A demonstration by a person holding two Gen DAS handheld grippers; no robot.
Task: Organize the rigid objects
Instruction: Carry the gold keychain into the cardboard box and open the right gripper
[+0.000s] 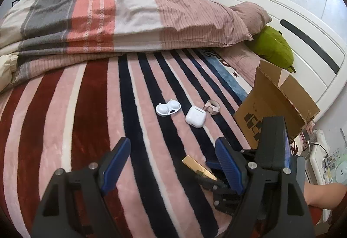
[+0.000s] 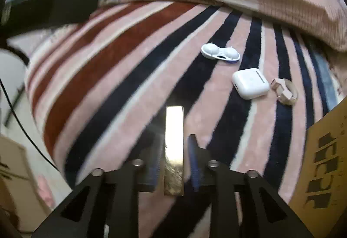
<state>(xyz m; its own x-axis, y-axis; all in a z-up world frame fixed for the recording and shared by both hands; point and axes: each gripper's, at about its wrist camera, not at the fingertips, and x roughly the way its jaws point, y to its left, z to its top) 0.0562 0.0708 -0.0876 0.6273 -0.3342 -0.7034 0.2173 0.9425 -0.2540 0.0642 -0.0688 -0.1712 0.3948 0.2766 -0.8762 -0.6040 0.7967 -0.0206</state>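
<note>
The right gripper (image 2: 174, 151) has its jaws around a gold bar-shaped object (image 2: 174, 129), the left pad against it, a sliver of gap at the right. Beyond on the striped blanket (image 2: 121, 77) lie a white lens case (image 2: 220, 53), a white earbud case (image 2: 250, 83) and a pink ring-shaped item (image 2: 284, 90); a cardboard box (image 2: 325, 164) stands right. The left gripper (image 1: 171, 162) hangs spread, empty.

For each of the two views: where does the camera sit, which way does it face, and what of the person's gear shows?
Left wrist: on the left claw, angled down over the striped bed; its fingers spread, a forearm at right.
Right wrist: on the right claw, looking down at a gold bar between its fingers.
Shared: gold bar, earbud case, lens case, cardboard box.
</note>
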